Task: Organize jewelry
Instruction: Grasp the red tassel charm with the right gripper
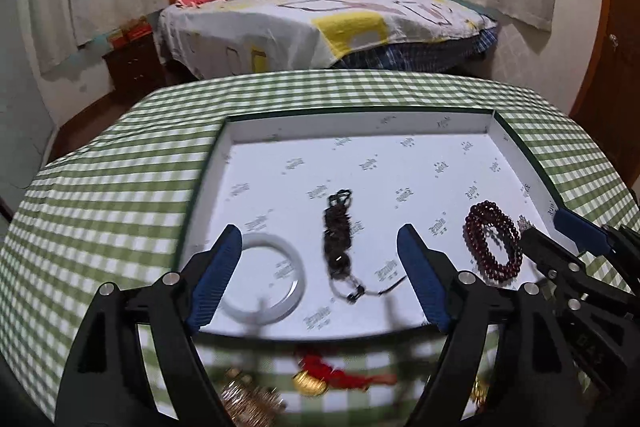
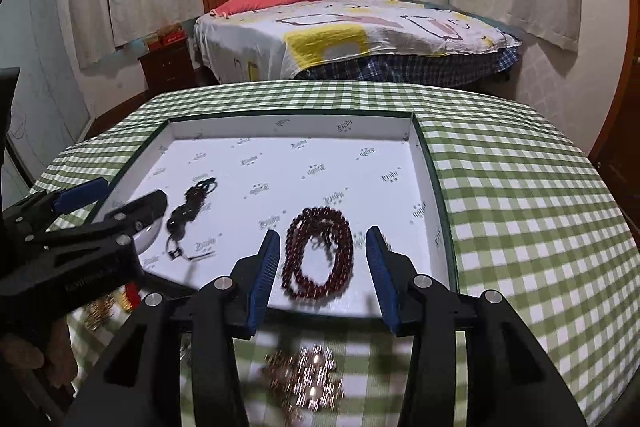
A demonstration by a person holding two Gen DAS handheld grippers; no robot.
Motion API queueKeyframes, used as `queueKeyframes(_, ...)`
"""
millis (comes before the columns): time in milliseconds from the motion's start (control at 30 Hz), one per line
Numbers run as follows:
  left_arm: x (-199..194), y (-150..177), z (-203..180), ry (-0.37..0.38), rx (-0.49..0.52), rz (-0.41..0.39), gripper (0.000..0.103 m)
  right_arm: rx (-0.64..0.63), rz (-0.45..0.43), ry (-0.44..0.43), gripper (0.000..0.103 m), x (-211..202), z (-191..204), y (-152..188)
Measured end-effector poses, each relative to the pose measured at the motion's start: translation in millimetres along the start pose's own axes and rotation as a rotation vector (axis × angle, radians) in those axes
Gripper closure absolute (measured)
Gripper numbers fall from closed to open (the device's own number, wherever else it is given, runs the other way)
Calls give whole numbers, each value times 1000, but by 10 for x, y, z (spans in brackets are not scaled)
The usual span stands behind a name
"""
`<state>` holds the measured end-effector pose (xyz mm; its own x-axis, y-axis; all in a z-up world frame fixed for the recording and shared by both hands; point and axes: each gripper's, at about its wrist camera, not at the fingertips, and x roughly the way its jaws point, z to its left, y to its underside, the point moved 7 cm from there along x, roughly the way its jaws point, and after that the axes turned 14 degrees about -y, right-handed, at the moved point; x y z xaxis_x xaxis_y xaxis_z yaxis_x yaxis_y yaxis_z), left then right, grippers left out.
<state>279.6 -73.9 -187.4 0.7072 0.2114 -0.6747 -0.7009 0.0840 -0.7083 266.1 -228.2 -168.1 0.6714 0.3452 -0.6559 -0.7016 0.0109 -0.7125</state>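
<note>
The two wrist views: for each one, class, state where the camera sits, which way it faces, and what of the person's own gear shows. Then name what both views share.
Left wrist view: sits on the left tool, facing forward over the white tray toward the bed; its open blue fingers show, and the right tool enters at the right edge.
Right wrist view: sits on the right tool, facing the same way; its open fingers frame the dark red bead bracelet, and the left tool enters at the left.
Shared: tray, bracelet, black beaded strand, checked tablecloth, bed.
</note>
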Motion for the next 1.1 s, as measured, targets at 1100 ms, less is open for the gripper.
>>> queueKeyframes(1100,-483,1022,998,-172,-76,95,24,-56,129,-97,66,-154,620,890)
